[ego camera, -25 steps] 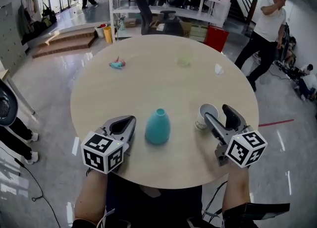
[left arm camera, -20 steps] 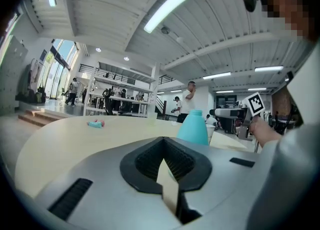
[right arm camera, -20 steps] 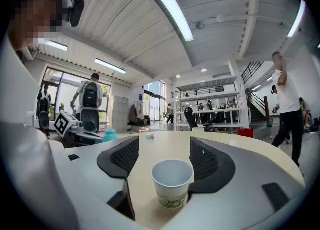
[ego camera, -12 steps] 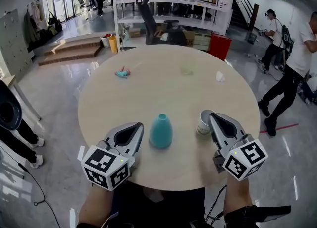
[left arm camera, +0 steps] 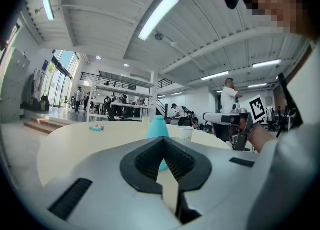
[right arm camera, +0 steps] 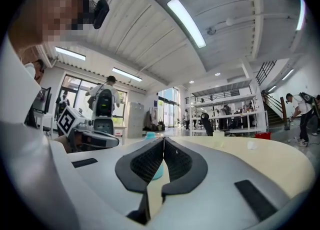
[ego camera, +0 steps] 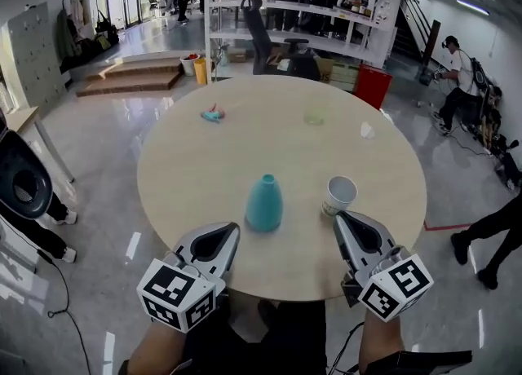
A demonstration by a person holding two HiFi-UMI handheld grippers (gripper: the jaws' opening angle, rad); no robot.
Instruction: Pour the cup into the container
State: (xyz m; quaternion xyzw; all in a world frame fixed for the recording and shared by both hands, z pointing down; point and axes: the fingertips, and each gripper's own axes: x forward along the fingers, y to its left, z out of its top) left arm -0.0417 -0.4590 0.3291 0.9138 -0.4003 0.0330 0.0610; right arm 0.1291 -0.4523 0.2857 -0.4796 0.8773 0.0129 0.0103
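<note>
A teal vase-shaped container (ego camera: pixel 264 202) stands upright near the middle of the round table (ego camera: pixel 204 165). A white paper cup (ego camera: pixel 340 195) stands upright to its right. My right gripper (ego camera: pixel 338 218) is shut and empty, just short of the cup and not touching it. My left gripper (ego camera: pixel 232 228) is shut too, near the table's front edge, left of the container. In the left gripper view the container (left arm camera: pixel 157 126) and the cup (left arm camera: pixel 186 132) rise beyond the closed jaws. In the right gripper view only a sliver of the container (right arm camera: pixel 158 172) shows behind the closed jaws.
At the table's far side lie a small teal and pink object (ego camera: pixel 214 114), a pale clear cup (ego camera: pixel 314 119) and a white scrap (ego camera: pixel 367 130). Beyond the table stand an office chair (ego camera: pixel 273 47), shelves and a red bin (ego camera: pixel 373 86). People move about at the right.
The right gripper's jaws, open beside the cup a second ago, have closed with nothing in them. Both grippers have drawn back toward the table's near edge.
</note>
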